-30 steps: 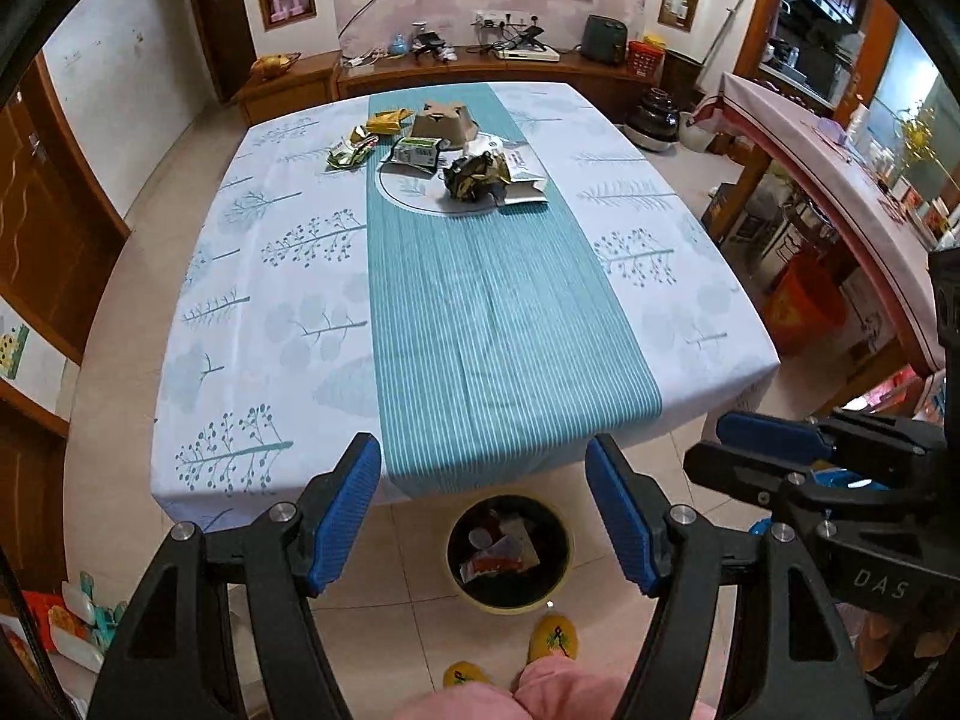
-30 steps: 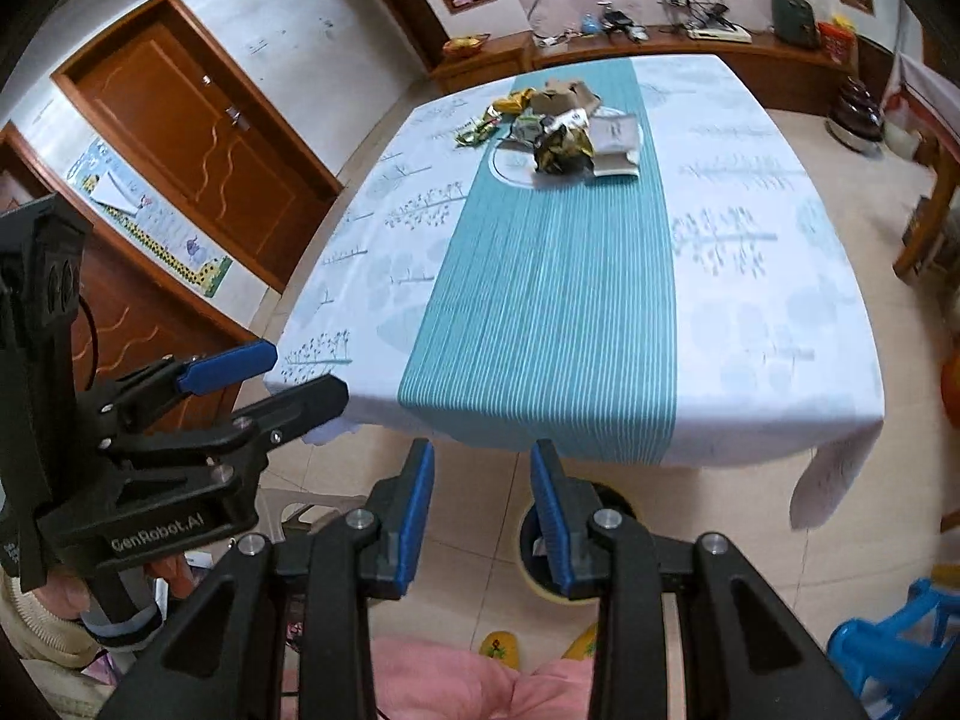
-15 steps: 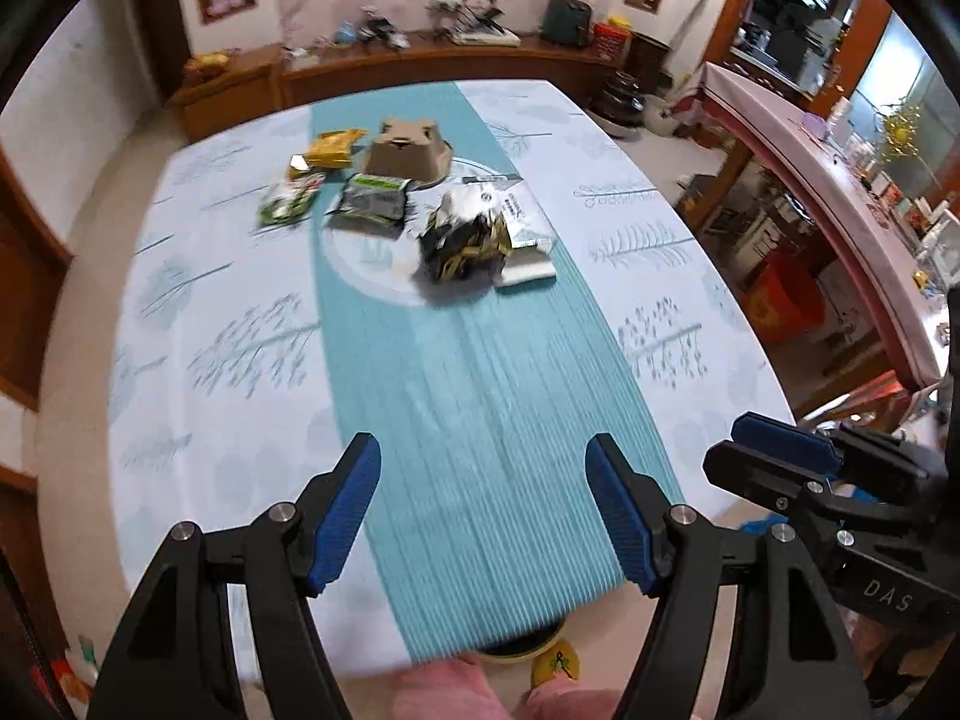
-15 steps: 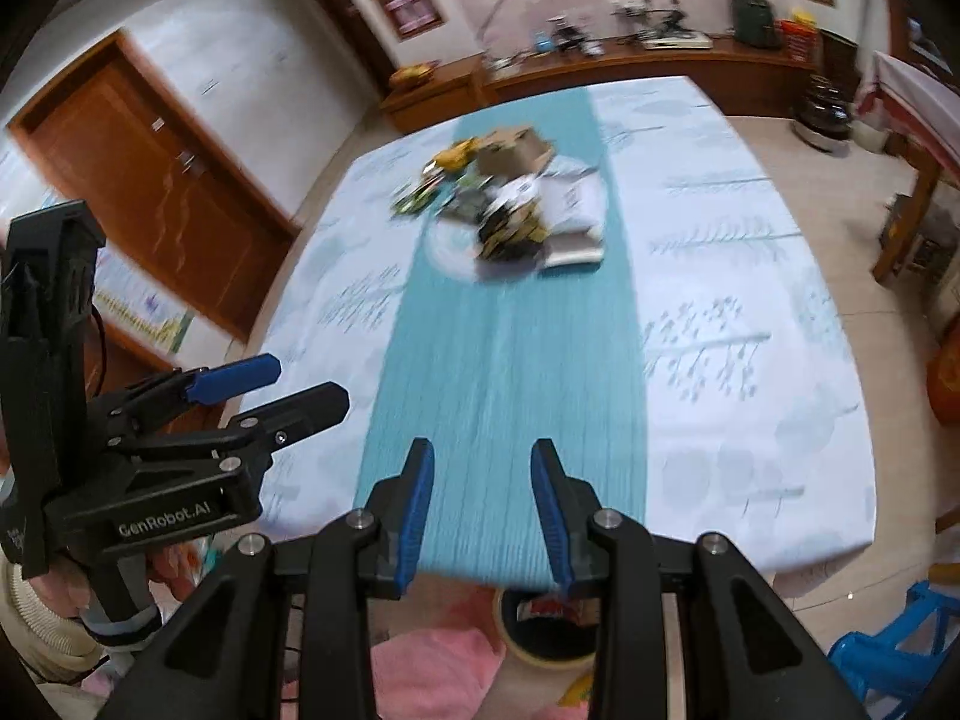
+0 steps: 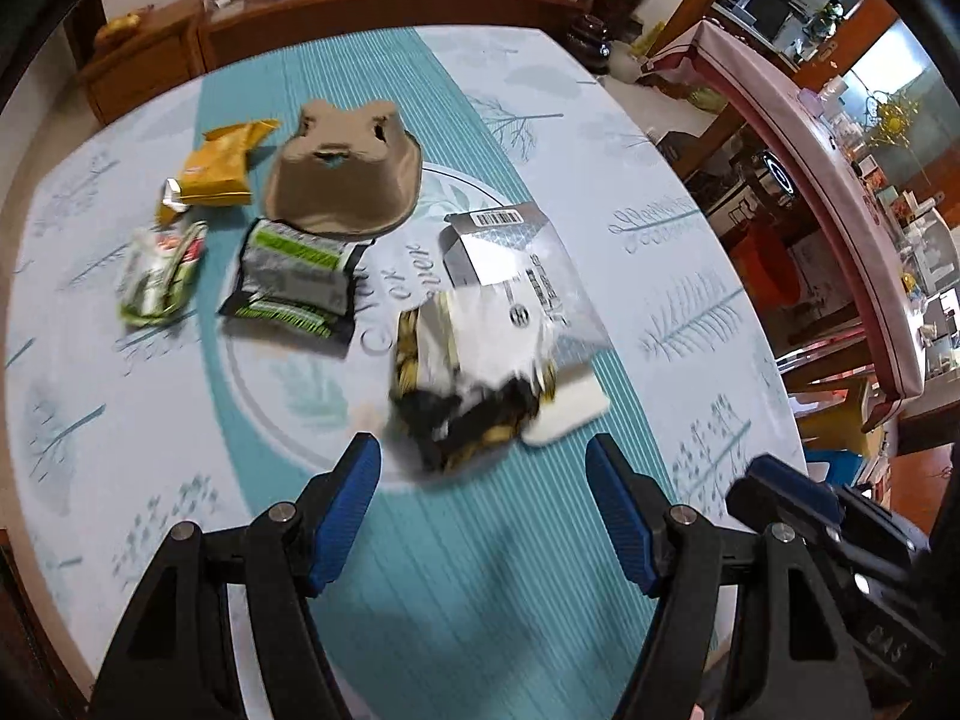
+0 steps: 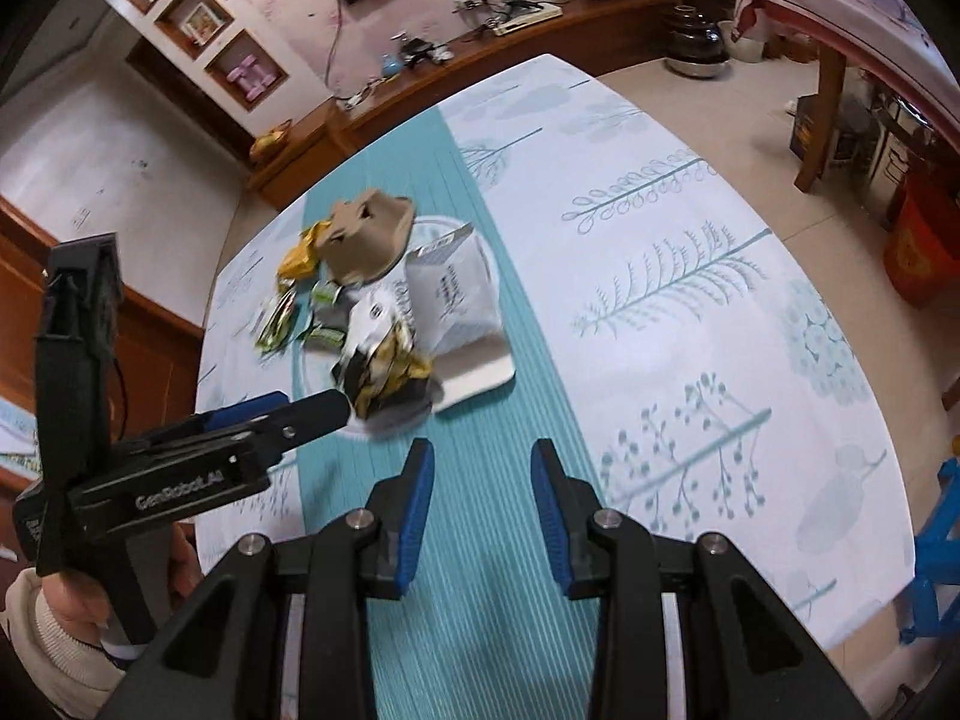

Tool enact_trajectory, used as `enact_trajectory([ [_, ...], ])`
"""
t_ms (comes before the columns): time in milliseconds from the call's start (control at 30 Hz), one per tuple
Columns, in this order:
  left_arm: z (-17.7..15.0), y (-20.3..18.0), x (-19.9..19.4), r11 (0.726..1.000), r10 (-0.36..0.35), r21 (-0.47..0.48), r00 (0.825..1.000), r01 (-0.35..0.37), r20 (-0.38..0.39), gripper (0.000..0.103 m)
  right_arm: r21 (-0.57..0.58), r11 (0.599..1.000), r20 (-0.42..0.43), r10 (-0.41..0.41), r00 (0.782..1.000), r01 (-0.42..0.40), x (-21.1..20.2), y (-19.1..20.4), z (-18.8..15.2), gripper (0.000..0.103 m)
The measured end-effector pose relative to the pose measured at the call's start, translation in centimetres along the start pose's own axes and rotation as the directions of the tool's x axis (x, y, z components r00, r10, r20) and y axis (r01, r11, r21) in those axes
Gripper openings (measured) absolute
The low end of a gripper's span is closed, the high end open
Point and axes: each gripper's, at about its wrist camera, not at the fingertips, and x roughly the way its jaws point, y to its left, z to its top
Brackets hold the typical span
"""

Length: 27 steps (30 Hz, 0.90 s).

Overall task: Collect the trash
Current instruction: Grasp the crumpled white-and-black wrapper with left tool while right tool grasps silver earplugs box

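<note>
Trash lies in a cluster on the table: a crumpled black and gold wrapper (image 5: 462, 390), a clear plastic bag with a barcode (image 5: 510, 264), a brown paper pulp tray (image 5: 342, 180), a green and black packet (image 5: 294, 282), a green packet (image 5: 159, 273) and a yellow packet (image 5: 219, 165). My left gripper (image 5: 483, 486) is open and empty, just short of the crumpled wrapper. My right gripper (image 6: 483, 486) is open and empty, to the right of the left one, nearer than the wrapper (image 6: 384, 360).
The table wears a white tree-print cloth (image 6: 690, 300) with a teal striped runner (image 5: 444, 570). A wooden sideboard (image 5: 360, 6) stands behind the table. A second table with a pink cloth (image 5: 810, 138) stands to the right. A blue stool (image 6: 936, 552) is at the table's right.
Both grippers have moved forward from the table's near edge, over the runner, close to the trash pile. The floor bin below the edge has left view. Both stay open.
</note>
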Motion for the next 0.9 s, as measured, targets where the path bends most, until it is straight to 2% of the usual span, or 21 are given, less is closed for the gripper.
enact_trajectory([
  [100, 1.4, 0.4, 1.9, 1.0, 0.002, -0.022, 1.0, -0.003, -0.024, 0.069, 0.013, 1.0, -0.003, -0.004, 1.0, 0.004, 0.7, -0.3, 0.7, 0.033],
  [300, 3.0, 0.9, 4.1, 0.997, -0.042, -0.073, 0.999, 0.039, -0.033, 0.069, 0.041, 0.999, -0.027, -0.008, 1.0, 0.009, 2.4, -1.1, 1.4, 0.033],
  [533, 3.3, 1.5, 4.8, 0.994, -0.08, -0.076, 0.997, 0.079, -0.007, 0.071, 0.024, 1.0, -0.06, 0.013, 0.998, -0.012, 4.1, -0.6, 2.8, 0.033],
  [733, 3.9, 2.5, 5.7, 0.982, -0.129, -0.144, 0.991, 0.125, -0.019, 0.073, 0.004, 1.0, -0.063, 0.018, 0.998, -0.017, 5.4, 0.2, 4.6, 0.034],
  [900, 3.8, 2.2, 6.1, 0.986, -0.125, -0.117, 0.992, 0.121, -0.027, 0.07, 0.002, 1.0, -0.076, 0.016, 0.997, -0.016, 6.3, 0.3, 5.5, 0.034],
])
